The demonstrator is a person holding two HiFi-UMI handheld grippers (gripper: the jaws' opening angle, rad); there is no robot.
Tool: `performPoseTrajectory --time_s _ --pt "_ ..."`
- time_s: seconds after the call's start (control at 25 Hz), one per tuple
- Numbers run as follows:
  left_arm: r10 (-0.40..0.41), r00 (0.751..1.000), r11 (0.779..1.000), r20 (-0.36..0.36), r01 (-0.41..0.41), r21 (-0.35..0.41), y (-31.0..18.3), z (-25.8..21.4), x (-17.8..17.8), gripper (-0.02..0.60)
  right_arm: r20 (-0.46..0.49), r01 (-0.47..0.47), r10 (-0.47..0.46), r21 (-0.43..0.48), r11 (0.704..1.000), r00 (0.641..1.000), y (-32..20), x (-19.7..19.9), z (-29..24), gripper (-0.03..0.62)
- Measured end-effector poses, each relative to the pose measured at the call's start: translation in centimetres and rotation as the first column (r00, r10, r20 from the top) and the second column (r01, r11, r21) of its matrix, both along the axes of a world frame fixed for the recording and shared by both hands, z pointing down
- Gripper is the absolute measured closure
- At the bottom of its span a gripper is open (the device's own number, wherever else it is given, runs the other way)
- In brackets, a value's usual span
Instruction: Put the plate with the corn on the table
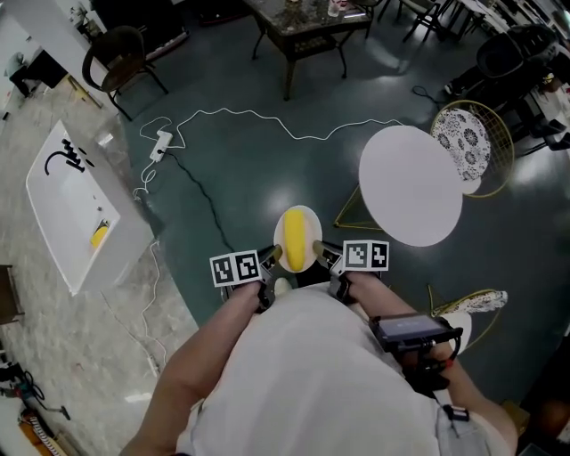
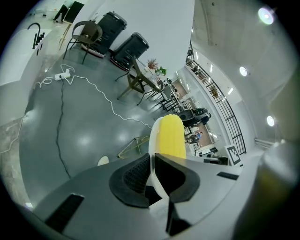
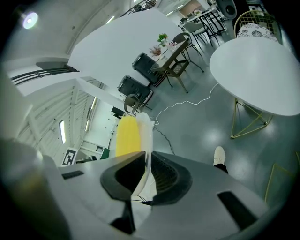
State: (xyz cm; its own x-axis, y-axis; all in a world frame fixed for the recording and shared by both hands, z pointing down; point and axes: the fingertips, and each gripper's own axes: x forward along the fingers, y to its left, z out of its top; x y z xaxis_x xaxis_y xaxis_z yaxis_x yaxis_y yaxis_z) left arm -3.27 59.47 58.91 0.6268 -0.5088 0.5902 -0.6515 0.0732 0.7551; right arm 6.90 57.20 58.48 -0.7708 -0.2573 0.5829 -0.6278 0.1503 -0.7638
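A small white plate (image 1: 307,218) carrying a yellow corn cob (image 1: 295,239) hangs in the air in front of my body, above the dark floor. My left gripper (image 1: 272,256) is shut on the plate's left rim and my right gripper (image 1: 322,252) is shut on its right rim. In the left gripper view the plate's edge (image 2: 153,176) runs between the black pads with the corn (image 2: 171,137) beyond. The right gripper view shows the plate rim (image 3: 145,157) pinched likewise, the corn (image 3: 127,135) to its left. The round white table (image 1: 411,184) stands ahead to the right, apart from the plate.
A wire chair with a patterned cushion (image 1: 466,142) stands behind the round table. A white cable (image 1: 267,120) and power strip (image 1: 161,143) lie on the floor ahead. A white counter with a sink (image 1: 67,200) is at the left. A dark table (image 1: 307,25) stands far ahead.
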Motion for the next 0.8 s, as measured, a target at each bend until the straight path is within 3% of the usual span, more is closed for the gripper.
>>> performPoseTrajectory --time_s 0.28,0.8 --pt "-0.047 0.999 0.999 0.014 0.047 0.011 -6.6 -0.1 -1.2 0.546 0.013 0.046 -0.046 0.008 0.999 0.999 -7.1 -1.3 -0.1 0.549" --pt "-0.079 0.996 0.996 0.032 0.078 0.031 -16.9 -0.3 0.6 0.545 0.022 0.092 -0.092 0.024 0.995 0.995 -17.8 0.3 -0.6 0.549"
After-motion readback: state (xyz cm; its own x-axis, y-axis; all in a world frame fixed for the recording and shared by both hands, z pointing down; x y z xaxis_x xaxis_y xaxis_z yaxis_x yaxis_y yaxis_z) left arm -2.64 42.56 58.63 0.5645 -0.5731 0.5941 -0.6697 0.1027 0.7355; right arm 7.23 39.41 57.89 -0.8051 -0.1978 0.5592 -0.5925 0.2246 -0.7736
